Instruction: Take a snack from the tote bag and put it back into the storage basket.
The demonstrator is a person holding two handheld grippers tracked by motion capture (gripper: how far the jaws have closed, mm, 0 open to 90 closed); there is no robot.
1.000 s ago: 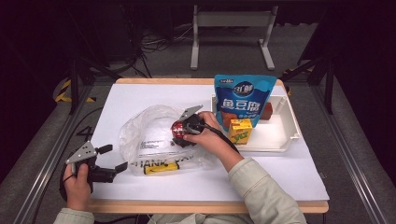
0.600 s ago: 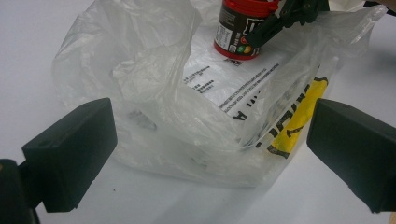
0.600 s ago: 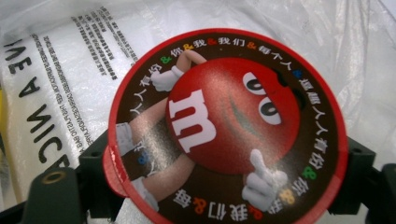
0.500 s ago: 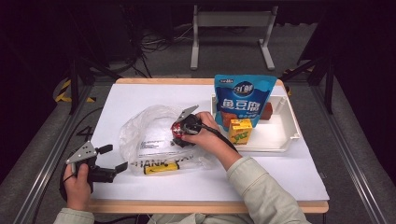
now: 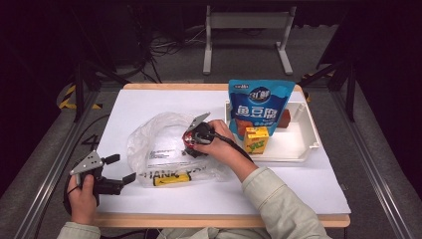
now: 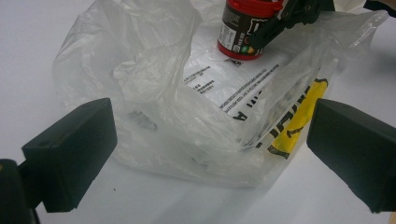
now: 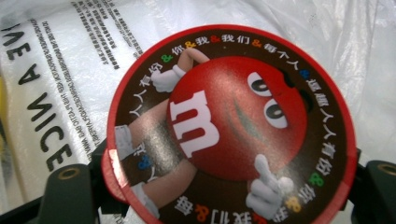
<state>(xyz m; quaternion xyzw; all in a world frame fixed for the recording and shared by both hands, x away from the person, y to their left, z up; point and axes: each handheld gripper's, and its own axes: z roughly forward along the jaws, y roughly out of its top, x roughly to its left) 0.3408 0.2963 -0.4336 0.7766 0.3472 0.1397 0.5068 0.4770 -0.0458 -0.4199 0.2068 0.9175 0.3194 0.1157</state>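
Right gripper [image 5: 191,144] straddles the red-lidded candy jar [image 5: 190,141] from above, one jaw on each flank, having just been closing; the pads look pressed on it. That jar stands upright, long axis vertical, on the clear plastic bag [image 5: 164,149]. Nearer the table's front edge, well apart, the left gripper [image 5: 119,169] lies level, jaws spread, aimed at the bag's mouth. Beyond sits the white tray [image 5: 308,124].

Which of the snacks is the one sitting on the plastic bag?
The red-lidded candy tub. It stands upright on the clear plastic bag between the right gripper jaws. The blue pouch and yellow carton are in the white tray.
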